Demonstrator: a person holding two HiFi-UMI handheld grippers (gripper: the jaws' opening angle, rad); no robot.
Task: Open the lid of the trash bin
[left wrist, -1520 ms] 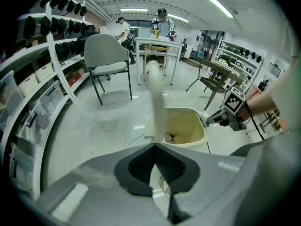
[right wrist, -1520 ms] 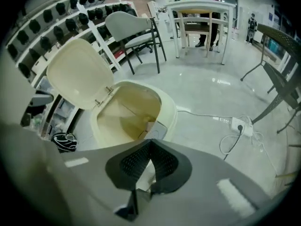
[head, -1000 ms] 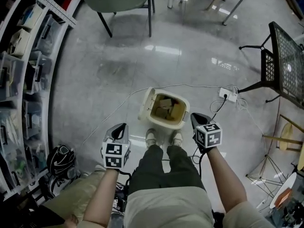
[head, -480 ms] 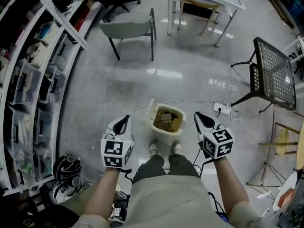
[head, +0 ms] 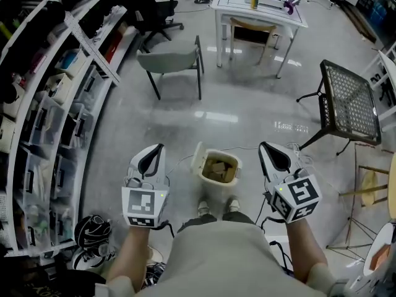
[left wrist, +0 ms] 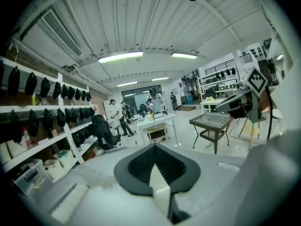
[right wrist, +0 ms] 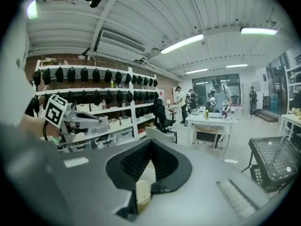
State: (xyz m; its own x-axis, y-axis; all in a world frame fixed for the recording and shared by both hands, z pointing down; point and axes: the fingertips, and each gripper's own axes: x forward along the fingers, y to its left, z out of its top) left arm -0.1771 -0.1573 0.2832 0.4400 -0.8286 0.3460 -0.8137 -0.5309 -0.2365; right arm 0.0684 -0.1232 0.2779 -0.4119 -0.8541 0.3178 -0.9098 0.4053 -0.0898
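In the head view a cream trash bin (head: 230, 177) stands on the floor just ahead of the person's shoes (head: 203, 208). Its lid (head: 197, 155) stands swung up on the bin's left side, and brown cardboard scraps (head: 217, 168) show inside. My left gripper (head: 155, 151) is held up to the left of the bin, jaws shut and empty. To the bin's right, my right gripper (head: 270, 149) is held the same way, also shut on nothing. Both gripper views look out level across the room, over the left gripper (left wrist: 154, 146) and the right gripper (right wrist: 150, 141), so the bin is out of sight there.
Storage shelves (head: 43, 98) curve along the left. A grey chair (head: 171, 60) and a white table (head: 257, 5) stand ahead, and a black mesh table (head: 349, 101) at the right. A white cable (head: 247, 150) runs behind the bin. A dark helmet (head: 91, 232) lies at lower left.
Both grippers have risen and now point out across the room instead of down at the bin. The head view has tilted up. The bin's lid has stayed open.
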